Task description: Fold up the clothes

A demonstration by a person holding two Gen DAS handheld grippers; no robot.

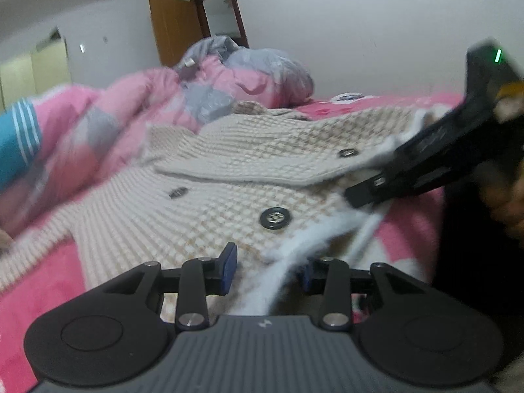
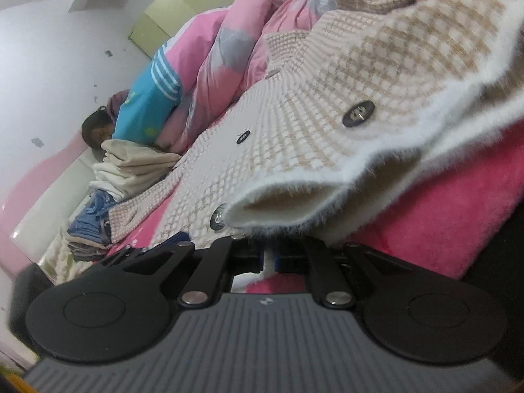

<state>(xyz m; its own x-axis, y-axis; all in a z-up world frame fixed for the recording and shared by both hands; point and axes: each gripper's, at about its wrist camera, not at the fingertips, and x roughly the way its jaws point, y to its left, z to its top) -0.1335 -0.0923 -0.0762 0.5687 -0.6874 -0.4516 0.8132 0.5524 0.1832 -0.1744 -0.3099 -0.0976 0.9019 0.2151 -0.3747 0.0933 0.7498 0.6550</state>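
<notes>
A beige-and-white checked knit cardigan (image 1: pixel 213 203) with dark buttons and a fuzzy white trim lies spread on a pink bedcover (image 1: pixel 42 281). My left gripper (image 1: pixel 268 268) is open low over the cardigan's near edge, and the white trim runs between its blue pads (image 1: pixel 229 262). My right gripper (image 1: pixel 363 193) comes in from the right and lifts a front flap of the cardigan. In the right wrist view, that gripper (image 2: pixel 270 258) is shut on the fuzzy edge of the cardigan (image 2: pixel 327 124), which curls up just above the fingers.
A bunched pink and grey quilt (image 1: pixel 137 114) lies behind the cardigan. A blue striped garment (image 2: pixel 154 104) rests against it. A pile of folded clothes (image 2: pixel 131 170) with jeans (image 2: pixel 88 226) sits at the bed's far end. A white wall and a wooden door (image 1: pixel 173 29) stand beyond.
</notes>
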